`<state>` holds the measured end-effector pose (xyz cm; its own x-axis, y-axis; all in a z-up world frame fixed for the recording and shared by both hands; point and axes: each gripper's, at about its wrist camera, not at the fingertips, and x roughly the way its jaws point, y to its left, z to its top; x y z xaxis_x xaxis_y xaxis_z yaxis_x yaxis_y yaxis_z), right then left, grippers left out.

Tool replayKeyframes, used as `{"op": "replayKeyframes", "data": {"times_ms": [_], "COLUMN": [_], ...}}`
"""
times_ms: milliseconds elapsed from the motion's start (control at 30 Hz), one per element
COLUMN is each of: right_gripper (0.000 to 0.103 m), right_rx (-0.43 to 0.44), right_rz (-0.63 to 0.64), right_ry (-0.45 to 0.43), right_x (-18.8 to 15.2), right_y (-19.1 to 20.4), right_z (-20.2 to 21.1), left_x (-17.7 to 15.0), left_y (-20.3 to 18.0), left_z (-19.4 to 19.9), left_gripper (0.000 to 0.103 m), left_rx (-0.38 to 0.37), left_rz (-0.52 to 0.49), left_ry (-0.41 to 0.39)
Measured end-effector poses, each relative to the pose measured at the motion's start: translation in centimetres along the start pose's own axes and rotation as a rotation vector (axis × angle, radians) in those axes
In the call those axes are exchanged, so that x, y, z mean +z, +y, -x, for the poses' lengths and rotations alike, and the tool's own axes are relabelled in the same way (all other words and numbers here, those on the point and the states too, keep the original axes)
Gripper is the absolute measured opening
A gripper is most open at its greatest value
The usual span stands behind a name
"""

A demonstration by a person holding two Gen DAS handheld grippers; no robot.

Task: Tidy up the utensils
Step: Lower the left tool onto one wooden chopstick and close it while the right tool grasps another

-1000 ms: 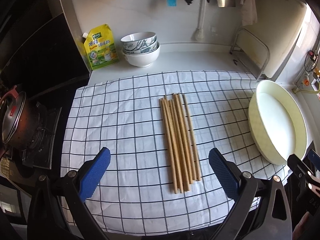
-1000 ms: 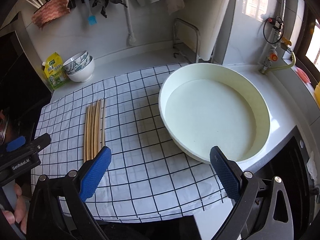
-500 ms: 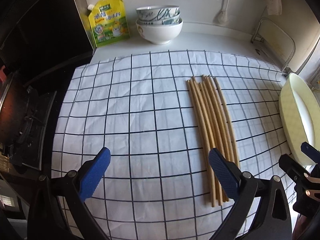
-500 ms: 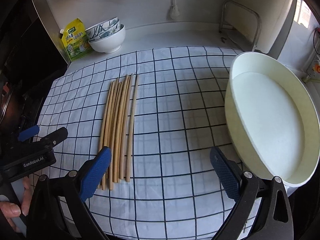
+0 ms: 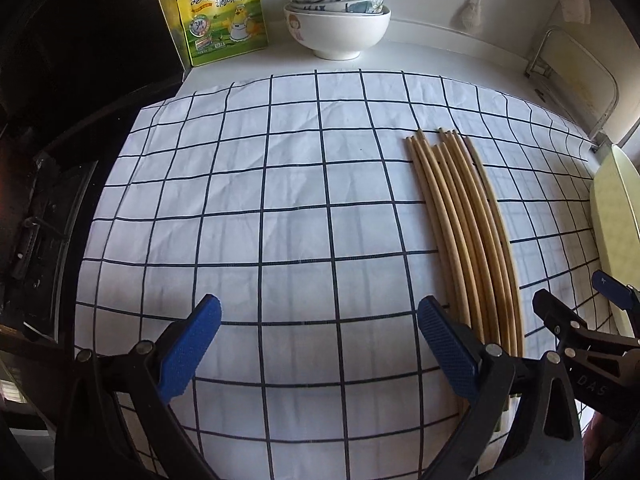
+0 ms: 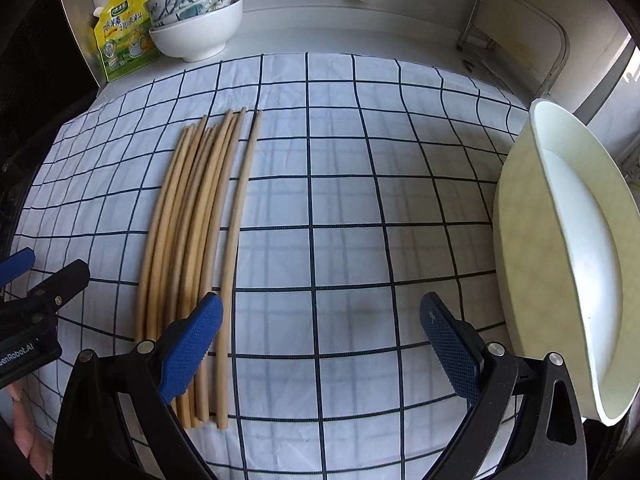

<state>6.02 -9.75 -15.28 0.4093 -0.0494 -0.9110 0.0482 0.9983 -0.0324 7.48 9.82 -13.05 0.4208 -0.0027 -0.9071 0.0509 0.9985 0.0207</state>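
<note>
Several wooden chopsticks (image 5: 464,224) lie side by side on a white checked cloth (image 5: 280,208); they also show in the right wrist view (image 6: 192,232). My left gripper (image 5: 320,344) is open and empty, low over the cloth, its right finger (image 5: 448,344) over the near ends of the chopsticks. My right gripper (image 6: 320,344) is open and empty, its left finger (image 6: 192,344) over the chopsticks' near ends. Each gripper shows at the edge of the other's view.
A large white basin (image 6: 568,256) stands at the cloth's right edge. Stacked bowls (image 5: 338,12) and a yellow seasoning pouch (image 5: 220,16) stand at the back by the wall. A dark stove (image 5: 36,216) borders the left. A metal rack (image 6: 516,36) stands at the back right.
Both grippers have dropped closer to the cloth and moved in on the chopsticks from either side. The chopsticks and basin have not moved.
</note>
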Motion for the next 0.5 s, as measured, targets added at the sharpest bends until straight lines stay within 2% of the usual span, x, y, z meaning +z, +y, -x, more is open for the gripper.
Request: {"op": "replayKeyframes", "data": {"times_ms": [500], "right_gripper": [0.094], "right_rx": [-0.012], "right_rz": [0.008], "right_ry": [0.012], "right_x": [0.3], "right_y": [0.6], "right_z": [-1.6], "left_x": [0.4], "left_y": [-1.1], "left_z": [-1.1], "left_gripper": [0.097], "left_rx": [-0.039], "left_rz": [-0.019], "left_ry": [0.015]}}
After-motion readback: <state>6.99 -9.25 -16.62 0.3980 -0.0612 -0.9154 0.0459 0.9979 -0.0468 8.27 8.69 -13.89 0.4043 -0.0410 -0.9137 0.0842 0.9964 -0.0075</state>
